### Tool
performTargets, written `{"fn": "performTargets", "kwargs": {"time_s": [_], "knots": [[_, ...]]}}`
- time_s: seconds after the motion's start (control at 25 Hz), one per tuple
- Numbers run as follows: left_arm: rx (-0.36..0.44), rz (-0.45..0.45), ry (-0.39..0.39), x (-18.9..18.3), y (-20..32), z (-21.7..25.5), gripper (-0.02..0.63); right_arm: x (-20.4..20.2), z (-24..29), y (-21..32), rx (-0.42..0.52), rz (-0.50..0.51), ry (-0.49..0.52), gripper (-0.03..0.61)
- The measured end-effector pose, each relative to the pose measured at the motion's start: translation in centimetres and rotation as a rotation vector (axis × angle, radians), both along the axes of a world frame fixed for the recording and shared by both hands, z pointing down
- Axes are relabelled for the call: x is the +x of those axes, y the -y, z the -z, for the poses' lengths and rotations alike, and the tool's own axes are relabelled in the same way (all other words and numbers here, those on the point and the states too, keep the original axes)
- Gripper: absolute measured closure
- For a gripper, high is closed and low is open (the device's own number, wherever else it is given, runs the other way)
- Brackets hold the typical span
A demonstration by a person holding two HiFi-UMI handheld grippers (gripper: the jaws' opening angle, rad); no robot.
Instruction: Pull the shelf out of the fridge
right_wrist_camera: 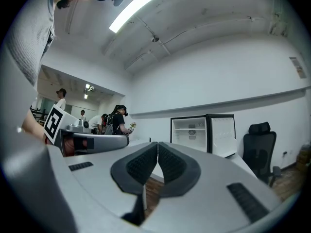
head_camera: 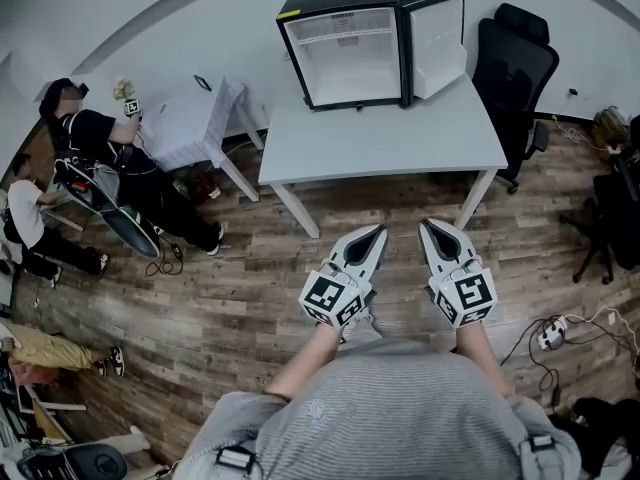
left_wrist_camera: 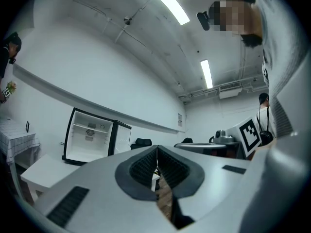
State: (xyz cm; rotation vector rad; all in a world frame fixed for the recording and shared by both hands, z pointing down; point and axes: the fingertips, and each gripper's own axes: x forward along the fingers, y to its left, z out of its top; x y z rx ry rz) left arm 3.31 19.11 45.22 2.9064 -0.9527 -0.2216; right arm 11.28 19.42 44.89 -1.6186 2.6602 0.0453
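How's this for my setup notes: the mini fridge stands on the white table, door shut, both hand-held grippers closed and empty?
Not quite: the head view shows the door open. Otherwise right: the mini fridge stands on the white table, and the left hand-held gripper and right hand-held gripper are closed and empty.

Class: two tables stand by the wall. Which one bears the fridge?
The bare white table, with the open fridge on it, beside the black chair; the other wears a checked cloth.
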Motion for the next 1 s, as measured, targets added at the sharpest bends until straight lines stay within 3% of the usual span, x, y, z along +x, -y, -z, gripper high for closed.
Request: {"fn": "performTargets", "kwargs": {"time_s": [0.56, 1.0], "knots": [[-0.018, 0.022, -0.048, -5.8, 15.3, 1.3, 0.601, -5.7, 0.7, 15.2, -0.034, 0.024, -0.009, 0.565], [0.011, 0.019, -0.053, -10.2, 27.1, 2.4, 0.601, -9.8, 1.6, 26.4, -0.012, 0.005, -0.033, 0.565]]}}
